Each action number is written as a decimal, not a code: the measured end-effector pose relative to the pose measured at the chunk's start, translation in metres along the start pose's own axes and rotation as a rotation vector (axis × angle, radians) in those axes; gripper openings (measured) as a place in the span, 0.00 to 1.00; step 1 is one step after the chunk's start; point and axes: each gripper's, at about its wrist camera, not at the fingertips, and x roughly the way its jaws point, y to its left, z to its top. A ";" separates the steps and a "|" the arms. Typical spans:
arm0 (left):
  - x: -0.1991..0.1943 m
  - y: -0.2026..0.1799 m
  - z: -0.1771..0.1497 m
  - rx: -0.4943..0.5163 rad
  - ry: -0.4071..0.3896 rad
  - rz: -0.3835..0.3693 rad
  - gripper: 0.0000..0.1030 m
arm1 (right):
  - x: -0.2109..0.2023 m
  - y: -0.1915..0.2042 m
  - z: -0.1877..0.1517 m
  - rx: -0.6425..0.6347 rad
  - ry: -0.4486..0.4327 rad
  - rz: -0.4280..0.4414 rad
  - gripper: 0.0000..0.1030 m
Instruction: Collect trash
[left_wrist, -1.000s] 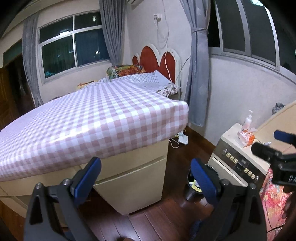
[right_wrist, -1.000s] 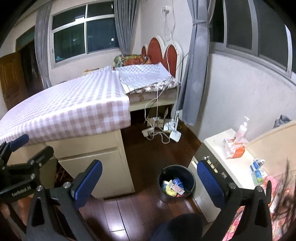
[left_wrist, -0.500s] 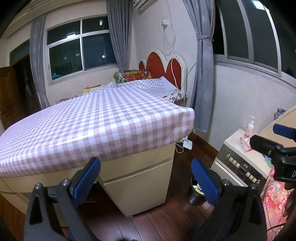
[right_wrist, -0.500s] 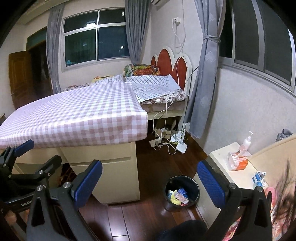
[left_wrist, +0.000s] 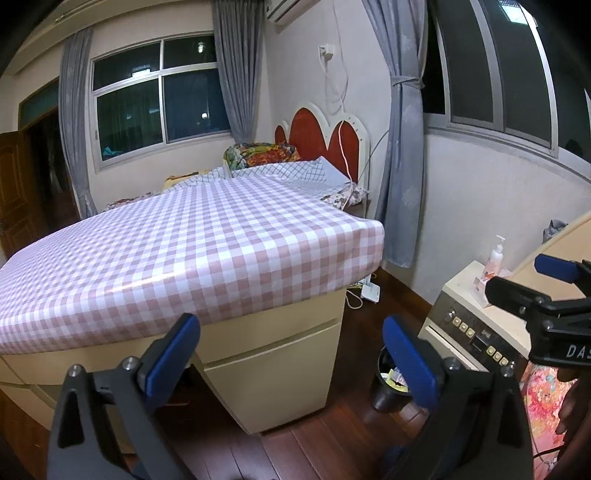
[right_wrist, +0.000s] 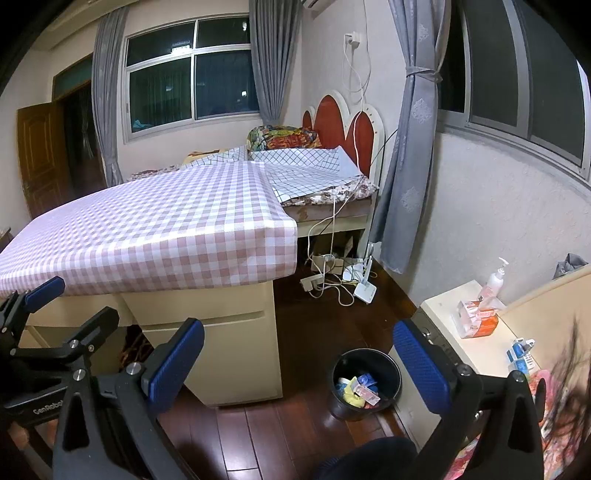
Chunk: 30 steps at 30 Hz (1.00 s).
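- Table (right_wrist: 155, 221) under pink-and-white checked cloth fills left and centre of both views; cream cabinet (right_wrist: 236, 354) below its near corner.
- Bed with red headboard (right_wrist: 332, 118) behind the table, upper centre; tangle of white cables (right_wrist: 332, 280) on the dark wood floor beside it.
- Cream unit (right_wrist: 476, 350) at right edge — pump bottle (right_wrist: 493, 277), tissue pack (right_wrist: 478, 319) on top.
- Black trash bin (right_wrist: 365, 384), lower centre-right of right view, on the floor between cabinet and unit; coloured wrappers (right_wrist: 360, 391) inside. In left view it is half hidden behind a blue pad.
- Left gripper (left_wrist: 291, 354): jaws spread wide, nothing between them.
- Right gripper (right_wrist: 299, 362): jaws spread wide — empty, above the floor near the bin.
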 end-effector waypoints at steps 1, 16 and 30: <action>-0.001 0.000 0.000 0.001 0.000 0.000 0.97 | 0.000 0.000 0.000 0.001 0.001 0.001 1.00; 0.000 0.002 0.001 0.004 0.000 -0.007 0.98 | 0.004 0.004 -0.002 0.003 0.009 0.002 1.00; 0.000 0.004 0.002 0.008 0.002 -0.013 0.98 | 0.007 0.006 -0.003 0.006 0.018 0.000 1.00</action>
